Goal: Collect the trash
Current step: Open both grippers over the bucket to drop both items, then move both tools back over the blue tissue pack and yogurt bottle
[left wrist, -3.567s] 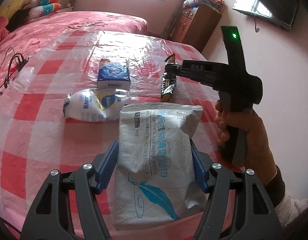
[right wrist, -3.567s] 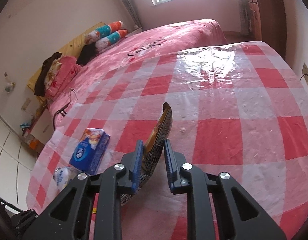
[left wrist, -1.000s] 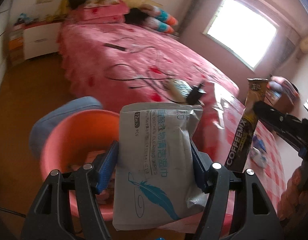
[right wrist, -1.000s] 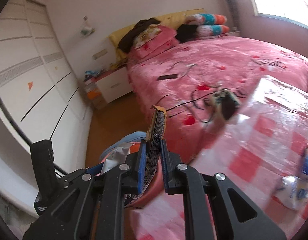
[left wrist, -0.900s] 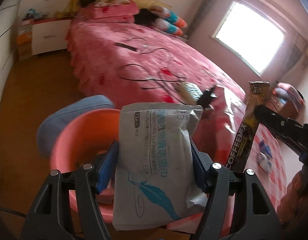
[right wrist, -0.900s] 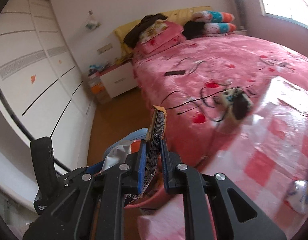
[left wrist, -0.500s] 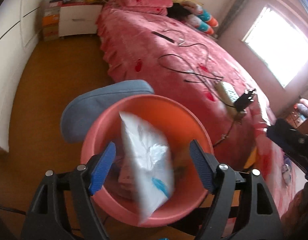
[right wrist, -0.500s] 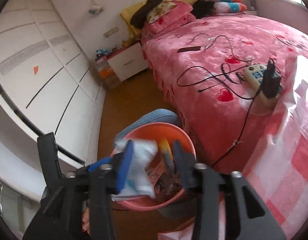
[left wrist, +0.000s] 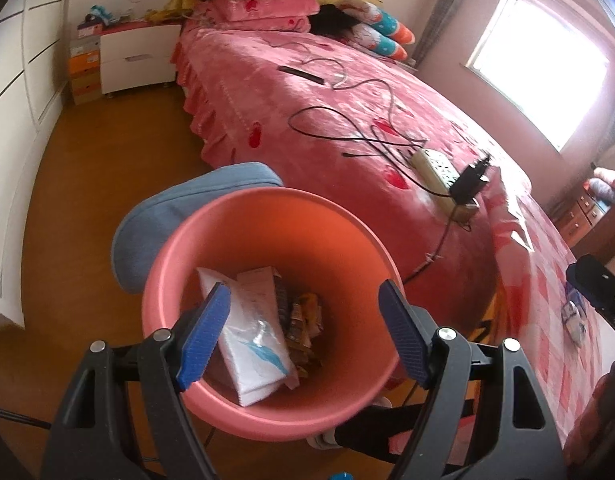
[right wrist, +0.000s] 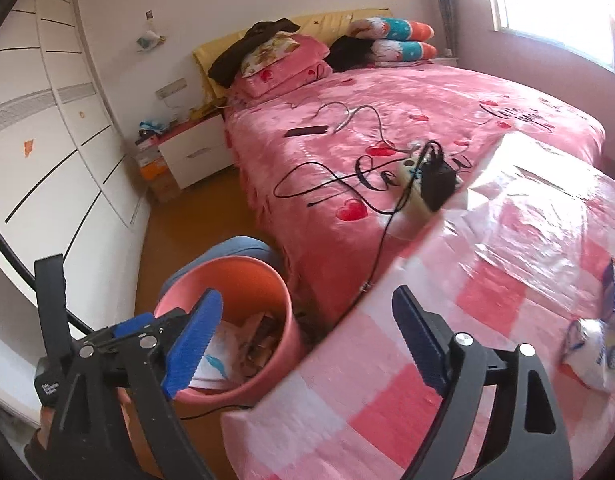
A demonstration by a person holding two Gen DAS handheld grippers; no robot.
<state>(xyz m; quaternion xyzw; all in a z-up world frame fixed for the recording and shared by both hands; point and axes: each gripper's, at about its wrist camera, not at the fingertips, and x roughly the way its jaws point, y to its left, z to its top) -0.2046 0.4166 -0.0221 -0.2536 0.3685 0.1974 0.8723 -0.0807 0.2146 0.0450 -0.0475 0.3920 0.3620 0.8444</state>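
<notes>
- Filling the upper half of both views, a bed (left wrist: 347, 92) with a pink cover carries cables and a power strip (left wrist: 435, 166), none of it part of the job.
- Right side of the right wrist view: a table (right wrist: 487, 300) under a pink checked plastic cloth, with a white wrapper (right wrist: 595, 354) near its right edge, probably the next piece to collect.
- Centre of the left wrist view: a salmon-pink bin (left wrist: 267, 208) on the wooden floor, beside the table's corner, placed so trash can be dropped straight in.
- Inside the bin, a white wipes pack (left wrist: 255, 344) leans on the wall, with a dark sachet (left wrist: 303, 320) beside it.
- Lower part of the left wrist view: the left gripper (left wrist: 303, 332) hangs directly over the bin mouth, jaws spread wide and holding nothing.
- Lower part of the right wrist view: the right gripper (right wrist: 303, 340) has its jaws opening, nothing between them, poised over the table's corner by the bin.
</notes>
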